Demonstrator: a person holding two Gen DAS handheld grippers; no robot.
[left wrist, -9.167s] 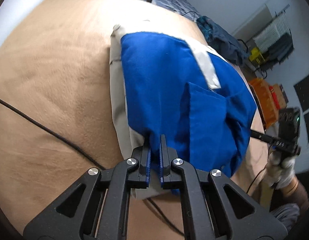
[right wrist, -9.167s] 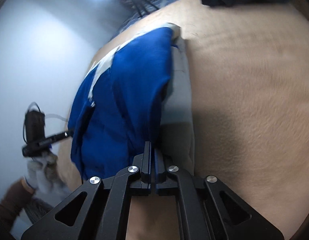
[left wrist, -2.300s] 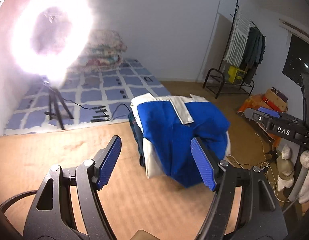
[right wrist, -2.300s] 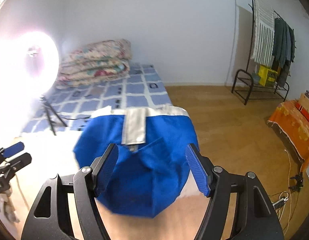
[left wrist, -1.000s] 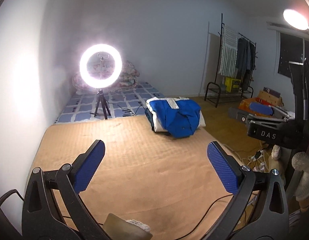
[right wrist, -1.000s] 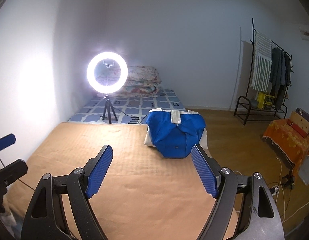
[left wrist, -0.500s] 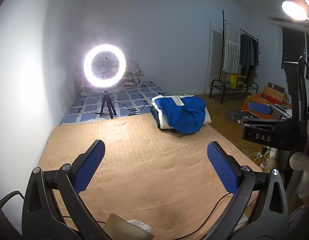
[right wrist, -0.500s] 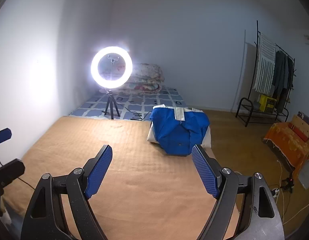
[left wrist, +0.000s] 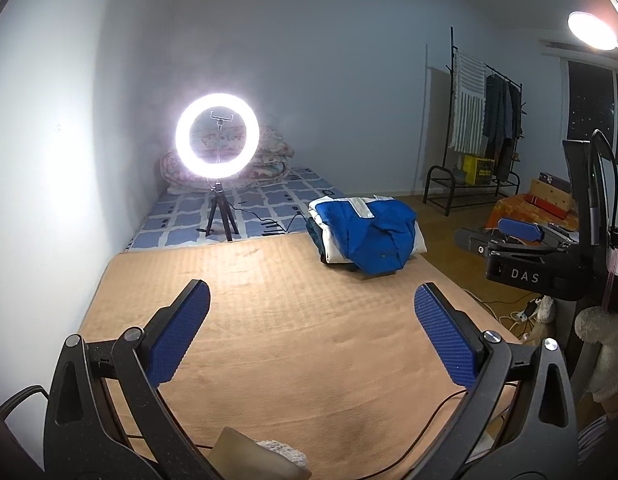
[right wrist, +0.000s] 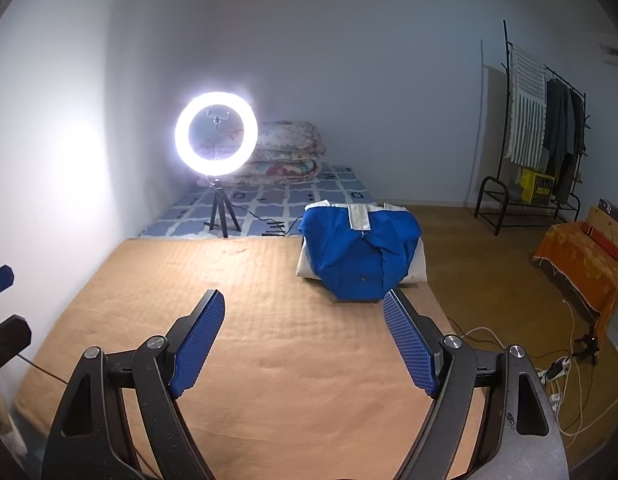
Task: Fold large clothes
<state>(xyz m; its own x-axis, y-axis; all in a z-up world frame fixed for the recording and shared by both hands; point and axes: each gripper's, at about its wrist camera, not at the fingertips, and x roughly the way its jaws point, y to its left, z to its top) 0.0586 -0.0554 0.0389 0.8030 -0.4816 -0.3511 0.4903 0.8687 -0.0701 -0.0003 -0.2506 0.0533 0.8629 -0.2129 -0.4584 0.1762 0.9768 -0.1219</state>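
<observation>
A folded blue and white garment [left wrist: 367,238] lies in a bundle at the far right corner of the tan blanket [left wrist: 289,320]; it also shows in the right wrist view [right wrist: 363,254]. My left gripper [left wrist: 311,294] is open and empty, held well back from the bundle above the blanket. My right gripper [right wrist: 305,308] is open and empty, also far back, with the bundle just beyond its right finger. The right gripper's body shows at the right of the left wrist view [left wrist: 521,248].
A lit ring light on a tripod [left wrist: 217,140] stands on a blue checked mattress [right wrist: 269,200] behind the blanket. Folded quilts [right wrist: 287,148] lie at the wall. A clothes rack [right wrist: 545,128] and an orange-covered box [right wrist: 585,264] stand right. Cables [right wrist: 557,368] lie on the floor.
Both grippers let go of the garment, opened, and pulled far back from it. In the last second the views have shifted only slightly, the bundle lying still on the blanket.
</observation>
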